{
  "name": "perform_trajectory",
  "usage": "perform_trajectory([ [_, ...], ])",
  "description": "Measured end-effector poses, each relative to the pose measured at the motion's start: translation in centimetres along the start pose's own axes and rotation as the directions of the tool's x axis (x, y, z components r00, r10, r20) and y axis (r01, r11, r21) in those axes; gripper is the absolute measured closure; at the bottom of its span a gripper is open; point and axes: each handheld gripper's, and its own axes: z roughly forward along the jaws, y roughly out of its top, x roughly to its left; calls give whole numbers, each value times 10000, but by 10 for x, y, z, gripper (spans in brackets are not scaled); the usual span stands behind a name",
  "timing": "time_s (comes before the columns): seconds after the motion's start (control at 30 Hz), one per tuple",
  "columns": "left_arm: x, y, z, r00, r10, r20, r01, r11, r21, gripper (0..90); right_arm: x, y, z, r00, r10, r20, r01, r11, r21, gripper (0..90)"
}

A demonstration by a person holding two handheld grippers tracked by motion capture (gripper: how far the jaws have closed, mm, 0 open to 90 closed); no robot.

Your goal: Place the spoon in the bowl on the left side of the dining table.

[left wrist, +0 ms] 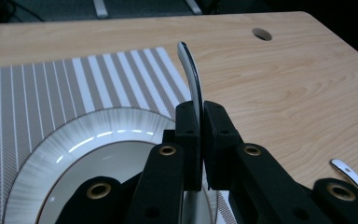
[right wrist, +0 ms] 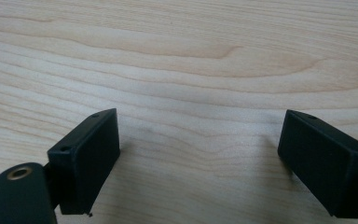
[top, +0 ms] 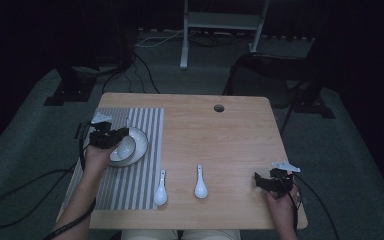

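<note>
Apparently the left gripper (left wrist: 199, 140) pinches a bowl's rim (left wrist: 192, 74) above the plate (left wrist: 74, 140); right gripper (right wrist: 200, 158) gapes wide.

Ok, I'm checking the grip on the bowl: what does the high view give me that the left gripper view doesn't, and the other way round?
The high view adds the right tool, open near the table's right front corner, two whole spoons, the person's forearms and the floor cables.

The left gripper view adds the close-up: the left tool is shut on the bowl's thin rim, above the plate's ribbed border.

Both show the striped placemat, the table's hole, the plate, the bowl, and a spoon handle by the mat.
</note>
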Motion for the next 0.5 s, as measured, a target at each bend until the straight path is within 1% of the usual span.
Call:
perform_trajectory([
  [0.07, 5, -4, 6, 9997, -249, 28, 249, 9996, 95, 856, 0, 0, 0, 10000, 0, 0, 0, 10000, -1, 120],
  [0.13, 7, -7, 9, 9996, -289, -1, 289, 9995, 156, 855, 0, 0, 0, 10000, -5, 3, 5, 10000, -3, 120],
  [0.17, 8, -9, 11, 9993, -385, -25, 386, 9992, 140, 855, 0, 0, 0, 10000, -7, 1, 7, 10000, -4, 120],
  [0.27, 9, -9, 13, 9989, -465, -61, 466, 9988, 129, 856, 0, 0, 0, 10000, -6, 2, 6, 10000, -5, 120],
  [0.33, 10, -9, 16, 9991, -420, -45, 421, 9990, 169, 856, 0, 0, 0, 10000, -3, 6, 3, 10000, -5, 120],
  [0.37, 10, -8, 17, 9990, -422, -126, 424, 9990, 168, 856, 0, 0, 0, 10000, -2, 3, 2, 10000, -5, 120],
  [0.43, 12, -8, 18, 9987, -493, -100, 496, 9985, 218, 855, 0, 0, 0, 10000, 1, 0, -1, 10000, -2, 120],
  [0.47, 16, -7, 22, 9981, -593, -190, 598, 9978, 278, 855, 0, 0, 0, 10000, -6, 2, 6, 10000, -7, 121],
  [0.5, 17, -7, 23, 9979, -586, -272, 594, 9978, 304, 856, 0, 0, 0, 10000, -6, 0, 6, 10000, -4, 120],
])
